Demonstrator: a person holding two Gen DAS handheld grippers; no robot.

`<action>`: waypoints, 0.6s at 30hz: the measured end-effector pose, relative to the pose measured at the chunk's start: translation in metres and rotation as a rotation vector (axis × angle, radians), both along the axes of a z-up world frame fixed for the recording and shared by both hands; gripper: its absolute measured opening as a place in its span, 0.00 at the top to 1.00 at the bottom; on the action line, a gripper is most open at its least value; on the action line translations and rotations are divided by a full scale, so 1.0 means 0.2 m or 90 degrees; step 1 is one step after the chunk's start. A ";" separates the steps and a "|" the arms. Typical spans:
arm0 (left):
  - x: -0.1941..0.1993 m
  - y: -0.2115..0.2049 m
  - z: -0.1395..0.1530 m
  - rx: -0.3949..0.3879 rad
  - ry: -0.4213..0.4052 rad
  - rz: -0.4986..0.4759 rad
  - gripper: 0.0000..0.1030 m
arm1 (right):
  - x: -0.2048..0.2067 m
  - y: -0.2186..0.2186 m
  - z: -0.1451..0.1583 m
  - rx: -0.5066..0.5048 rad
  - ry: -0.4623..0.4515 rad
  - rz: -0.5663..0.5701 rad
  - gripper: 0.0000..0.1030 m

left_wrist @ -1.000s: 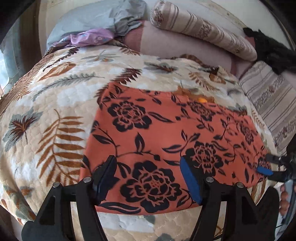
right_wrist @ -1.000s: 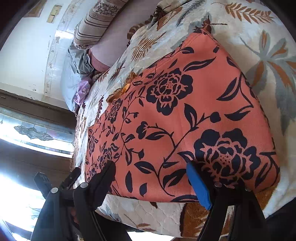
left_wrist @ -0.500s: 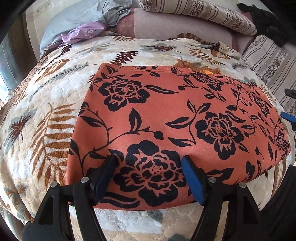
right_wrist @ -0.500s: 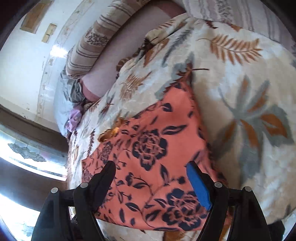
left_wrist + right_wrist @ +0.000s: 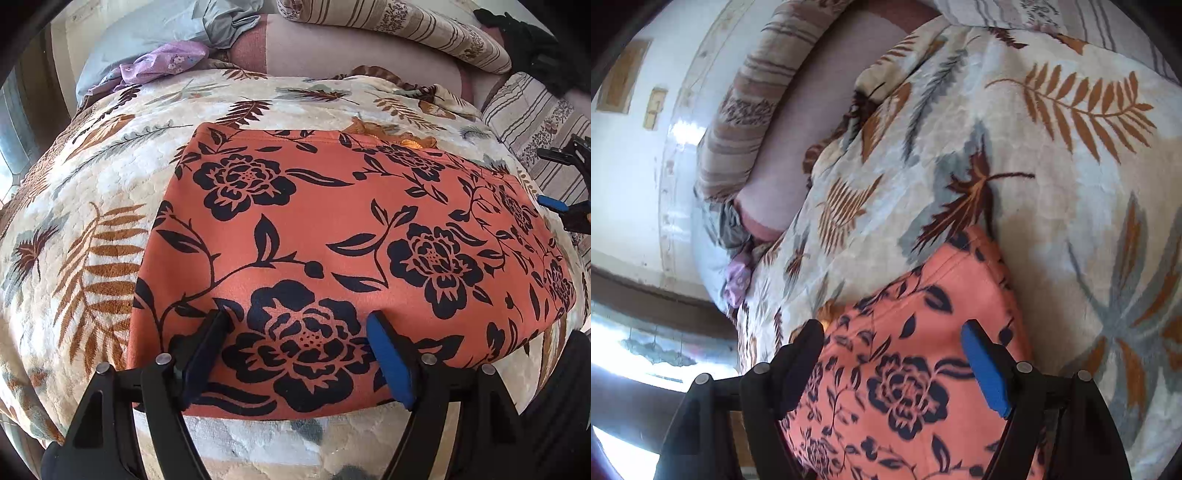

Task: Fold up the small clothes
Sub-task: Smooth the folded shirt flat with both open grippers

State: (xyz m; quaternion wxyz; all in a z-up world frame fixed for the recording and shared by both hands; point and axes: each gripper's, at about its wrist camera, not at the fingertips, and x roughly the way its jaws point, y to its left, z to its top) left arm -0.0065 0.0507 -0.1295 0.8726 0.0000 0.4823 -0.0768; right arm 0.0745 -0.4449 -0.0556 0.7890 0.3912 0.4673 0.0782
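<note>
An orange garment with black flowers (image 5: 332,240) lies flat and folded on a leaf-patterned bedspread (image 5: 92,229). My left gripper (image 5: 299,347) is open and empty over the garment's near edge. My right gripper (image 5: 894,354) is open and empty above the garment's right end (image 5: 908,387). The right gripper also shows at the right edge of the left wrist view (image 5: 565,184), off the cloth.
Striped pillows (image 5: 406,26) and a pink bolster (image 5: 351,48) lie at the head of the bed. Grey and purple clothes (image 5: 162,62) are piled at the far left. A dark item (image 5: 535,48) lies at the far right. A window (image 5: 639,350) is to the left.
Both grippers have drawn back from the garment. The right gripper has lifted and swung toward the bedspread beyond the garment's right end. The garment lies still.
</note>
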 end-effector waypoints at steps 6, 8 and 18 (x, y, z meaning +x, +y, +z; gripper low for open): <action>-0.03 0.06 0.12 -0.038 -0.014 0.015 0.22 | -0.27 0.29 -0.07 0.044 0.007 0.093 0.23; -0.06 0.12 0.17 -0.055 -0.044 0.036 0.22 | -0.34 0.30 -0.14 0.046 0.025 0.092 0.23; -0.09 0.33 0.03 -0.020 0.025 0.127 0.22 | -0.54 0.00 -0.17 0.036 0.048 -0.023 0.22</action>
